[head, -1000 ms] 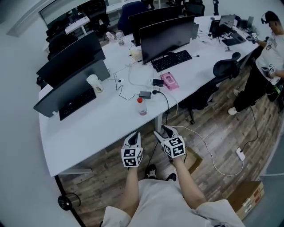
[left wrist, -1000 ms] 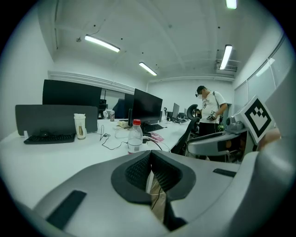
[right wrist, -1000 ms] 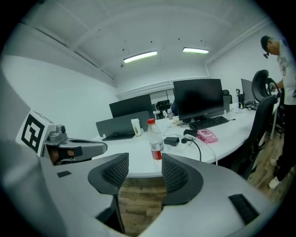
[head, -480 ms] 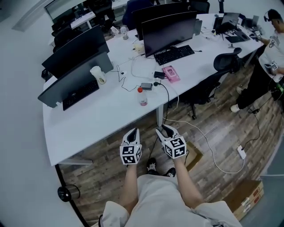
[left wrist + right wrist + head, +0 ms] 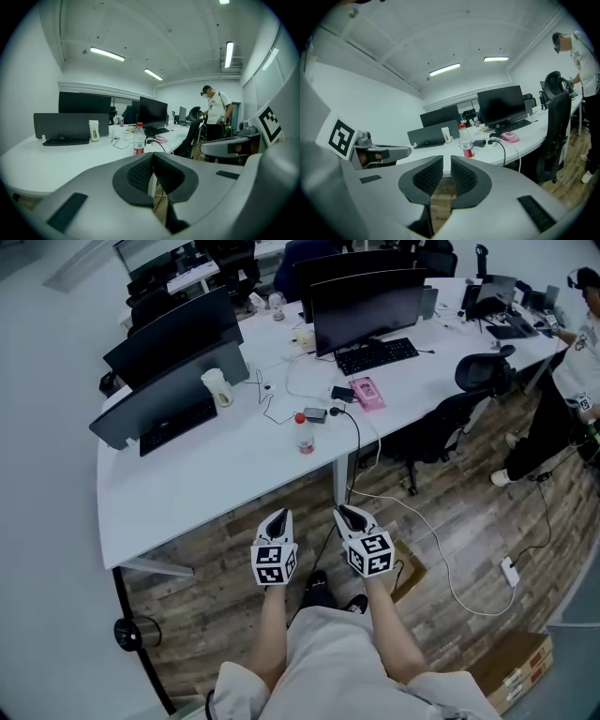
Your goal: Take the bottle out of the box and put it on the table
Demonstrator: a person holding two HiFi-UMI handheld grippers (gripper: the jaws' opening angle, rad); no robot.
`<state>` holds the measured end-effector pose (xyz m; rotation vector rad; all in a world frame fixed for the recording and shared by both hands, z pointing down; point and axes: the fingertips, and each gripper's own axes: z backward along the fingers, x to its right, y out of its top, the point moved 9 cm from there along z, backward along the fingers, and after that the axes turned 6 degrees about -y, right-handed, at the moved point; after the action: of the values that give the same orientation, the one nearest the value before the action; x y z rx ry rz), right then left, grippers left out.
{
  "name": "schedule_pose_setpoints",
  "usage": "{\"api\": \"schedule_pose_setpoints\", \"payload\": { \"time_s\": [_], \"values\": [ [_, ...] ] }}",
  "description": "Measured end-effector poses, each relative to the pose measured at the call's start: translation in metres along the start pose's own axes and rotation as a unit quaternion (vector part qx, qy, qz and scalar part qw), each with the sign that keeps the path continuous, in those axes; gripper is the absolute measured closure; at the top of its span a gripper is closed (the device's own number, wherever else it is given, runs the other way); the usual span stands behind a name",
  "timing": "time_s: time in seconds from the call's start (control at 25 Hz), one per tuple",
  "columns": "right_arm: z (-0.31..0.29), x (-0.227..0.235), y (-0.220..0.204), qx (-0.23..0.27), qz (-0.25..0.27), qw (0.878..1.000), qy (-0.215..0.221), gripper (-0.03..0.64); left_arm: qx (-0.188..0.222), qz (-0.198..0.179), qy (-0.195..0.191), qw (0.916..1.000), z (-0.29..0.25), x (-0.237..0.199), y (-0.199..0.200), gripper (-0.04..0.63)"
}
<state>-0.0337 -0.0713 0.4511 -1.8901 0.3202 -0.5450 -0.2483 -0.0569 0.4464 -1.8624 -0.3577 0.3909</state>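
We saw bottle (image 5: 304, 433) upright on table (image 5: 187, 493), cap up, cables (image 5: 281, 390) beside; left gripper (image 5: 278, 515) pinched together, empty; right gripper (image 5: 349, 513) just closing, narrow gap, empty.

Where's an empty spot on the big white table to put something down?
The widest bare patch is the table's near edge, between the left keyboard and the bottle, running to the left end. Behind and beside the bottle it is crowded: cables, a black adapter, a pink box, the cup and monitors.
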Motion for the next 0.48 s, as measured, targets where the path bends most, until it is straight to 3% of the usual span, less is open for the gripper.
{"api": "schedule_pose_setpoints", "payload": {
  "time_s": [0.48],
  "values": [
    [0.036, 0.008, -0.009, -0.003, 0.015, 1.0, -0.009, 0.572, 0.007, -0.004, -0.004, 1.0, 0.014, 0.039, -0.009, 0.58]
  ]
}}
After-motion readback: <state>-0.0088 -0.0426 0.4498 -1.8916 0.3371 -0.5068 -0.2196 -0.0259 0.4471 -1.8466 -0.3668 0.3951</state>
